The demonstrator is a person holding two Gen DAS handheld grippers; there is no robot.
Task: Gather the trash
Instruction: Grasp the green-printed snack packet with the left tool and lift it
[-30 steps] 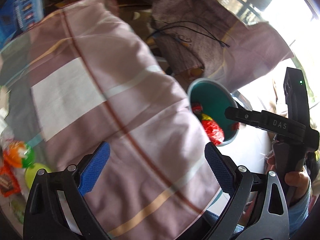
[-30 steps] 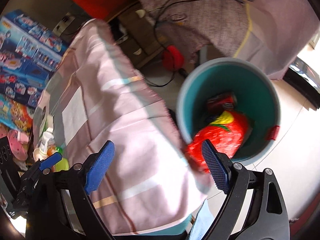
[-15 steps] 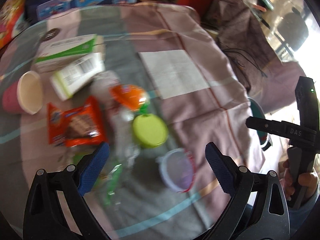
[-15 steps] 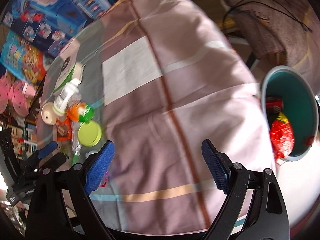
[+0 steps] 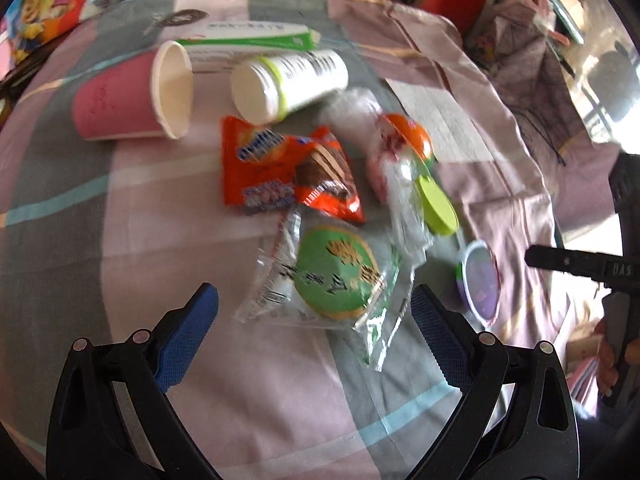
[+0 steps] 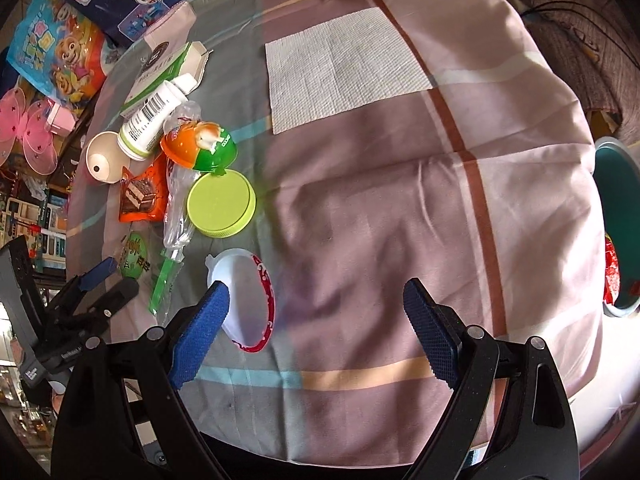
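A: Left wrist view. The left hand-held gripper (image 5: 314, 312) hangs over the litter with its jaws apart and nothing between the pads. On the tabletop (image 5: 60, 240), under a checked cloth, lie a pink paper cup (image 5: 132, 94) on its side and empty, a white bottle (image 5: 288, 84) capped and on its side, a green-and-white carton (image 5: 248, 38), an orange wafer wrapper (image 5: 286, 172), a clear packet with a green disc (image 5: 332, 278), a lime-green lid (image 5: 436, 204) and a small red-rimmed tub (image 5: 480, 282).

B: None collected from that heap?

A: None in hand. All of it is loose on the cloth; I judge most of the task remains.

B: Right wrist view?

A: The right hand-held gripper (image 6: 316, 322) has its jaws wide apart and empty, just beside the red-rimmed tub, which looks empty. An orange-and-green capsule (image 6: 198, 146) touches the lid. A paper towel (image 6: 344, 68) lies apart from the pile.

B: And the bin?

A: The teal bin (image 6: 612, 184) stands off the tabletop's far edge, well apart from the pile. It holds a red wrapper (image 6: 611, 268); the rest of its contents is cut off.
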